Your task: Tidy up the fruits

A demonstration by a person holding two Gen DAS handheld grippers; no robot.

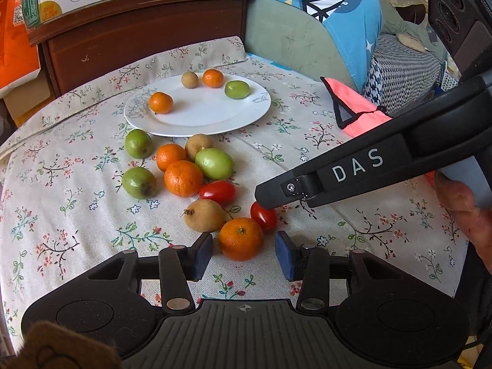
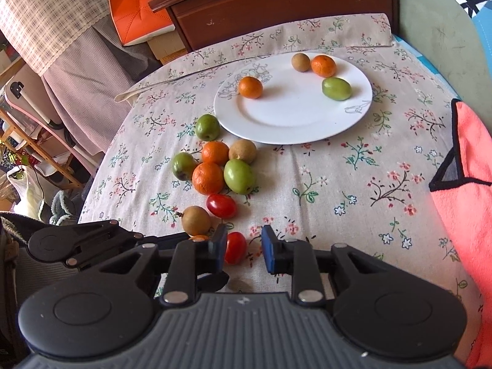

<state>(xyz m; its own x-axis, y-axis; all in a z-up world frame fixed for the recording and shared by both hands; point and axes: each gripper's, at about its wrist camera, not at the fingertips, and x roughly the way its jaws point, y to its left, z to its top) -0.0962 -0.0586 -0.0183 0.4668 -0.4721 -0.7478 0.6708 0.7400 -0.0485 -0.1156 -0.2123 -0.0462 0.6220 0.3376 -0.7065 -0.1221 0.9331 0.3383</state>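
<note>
An orange [image 1: 241,240] lies on the flowered cloth [image 1: 307,153] between the two pads of the left gripper [image 1: 244,255]. Its jaws are a little wider than the fruit, with a small gap on each side, so nothing is gripped. Just behind the orange a tomato [image 2: 235,247] lies between the pads of the right gripper [image 2: 243,247]. It seems to touch the left pad, and a clear gap remains to the right pad, so these jaws are partly open and hold nothing. A brown fruit [image 1: 204,215] touches the orange. Further back is a group of green fruits, oranges and another tomato [image 1: 217,192]. Behind them a white plate [image 1: 196,123] carries two oranges, one green fruit and one brown fruit.
</note>
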